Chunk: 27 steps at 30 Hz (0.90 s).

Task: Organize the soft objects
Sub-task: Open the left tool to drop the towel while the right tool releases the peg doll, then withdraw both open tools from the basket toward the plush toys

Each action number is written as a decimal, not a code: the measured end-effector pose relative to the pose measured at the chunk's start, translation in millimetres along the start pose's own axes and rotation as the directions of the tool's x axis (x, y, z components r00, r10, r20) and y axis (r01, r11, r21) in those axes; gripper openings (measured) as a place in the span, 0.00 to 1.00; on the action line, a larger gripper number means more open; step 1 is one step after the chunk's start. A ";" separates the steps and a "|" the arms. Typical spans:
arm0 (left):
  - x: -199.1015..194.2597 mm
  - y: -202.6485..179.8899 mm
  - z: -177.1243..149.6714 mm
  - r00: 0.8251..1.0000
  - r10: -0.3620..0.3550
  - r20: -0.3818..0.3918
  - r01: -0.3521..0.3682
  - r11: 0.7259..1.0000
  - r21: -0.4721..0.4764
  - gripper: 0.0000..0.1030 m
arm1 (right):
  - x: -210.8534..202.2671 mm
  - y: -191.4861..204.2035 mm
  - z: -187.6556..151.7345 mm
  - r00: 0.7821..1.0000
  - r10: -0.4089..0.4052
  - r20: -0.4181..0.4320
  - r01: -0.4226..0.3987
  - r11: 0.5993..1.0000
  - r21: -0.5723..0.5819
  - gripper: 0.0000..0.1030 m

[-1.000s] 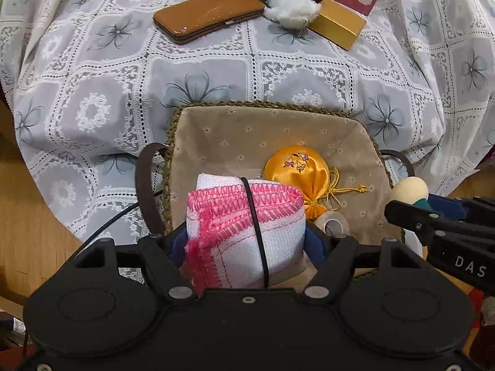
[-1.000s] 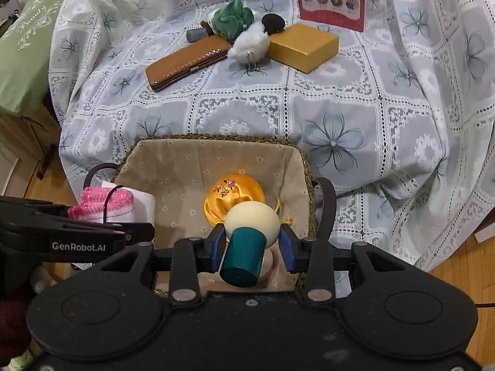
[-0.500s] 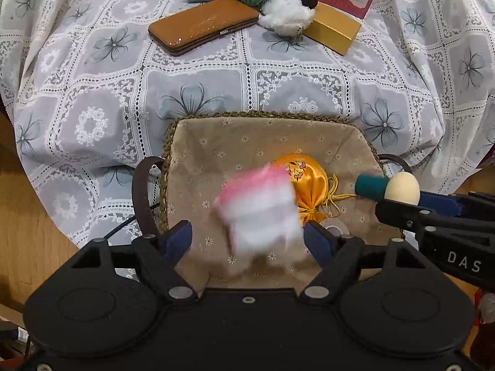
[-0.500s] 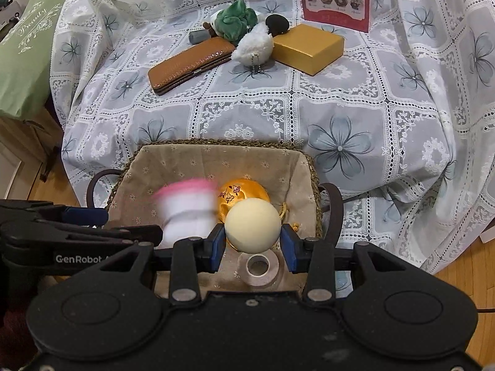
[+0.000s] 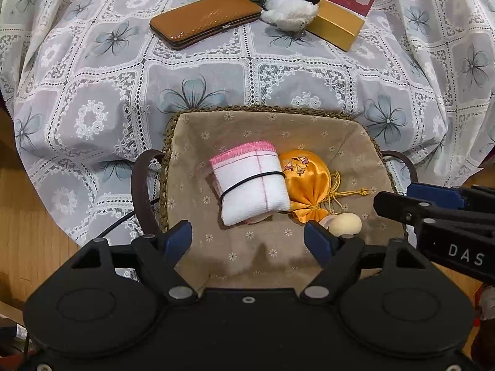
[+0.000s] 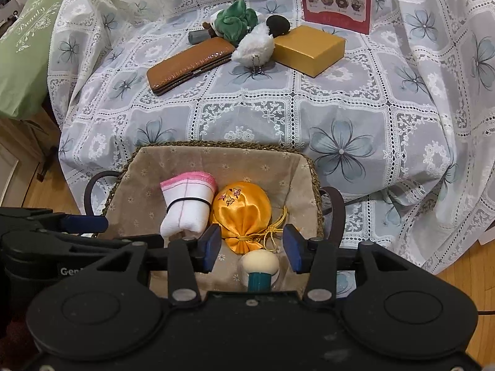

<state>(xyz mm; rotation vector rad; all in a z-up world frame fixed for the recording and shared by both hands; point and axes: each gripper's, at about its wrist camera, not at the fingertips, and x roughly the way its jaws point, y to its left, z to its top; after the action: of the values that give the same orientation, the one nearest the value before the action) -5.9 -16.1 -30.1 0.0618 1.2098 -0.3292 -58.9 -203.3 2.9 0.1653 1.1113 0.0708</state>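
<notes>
While the left gripper (image 5: 247,236) hangs with jaws apart and empty, the rolled cloth (image 5: 252,185) lies mid-basket (image 6: 216,151) against the gold pouch (image 6: 243,210); only the right view shows the puff's (image 6: 259,262) teal handle beneath the right gripper's (image 6: 252,247) opening jaws.

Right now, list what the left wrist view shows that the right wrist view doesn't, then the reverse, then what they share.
Only the left wrist view: the open left gripper from behind.

Only the right wrist view: the green bag, the sponge's teal handle, and the right gripper, jaws opening, pads clear of the sponge.

Both: the basket holding the banded cloth, orange pouch and cream sponge; wallet and gold box behind.
</notes>
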 end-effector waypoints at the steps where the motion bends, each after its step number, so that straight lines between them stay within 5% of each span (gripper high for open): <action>1: 0.1 0.1 0.0 1.000 0.000 -0.002 0.000 1.000 0.000 0.73 | 0.1 -0.1 0.3 1.000 0.000 0.001 0.000 1.000 0.002 0.42; 27: 8.4 -3.9 26.7 0.999 0.017 -0.028 -0.017 1.000 0.002 0.73 | 23.3 -9.3 27.1 1.000 -0.002 -0.030 0.004 0.999 0.053 0.44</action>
<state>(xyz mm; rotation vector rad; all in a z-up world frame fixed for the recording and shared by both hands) 19.9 -27.6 -27.8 0.0791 1.2365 -0.3153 -24.5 -211.9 -7.5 0.2102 1.1440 0.0415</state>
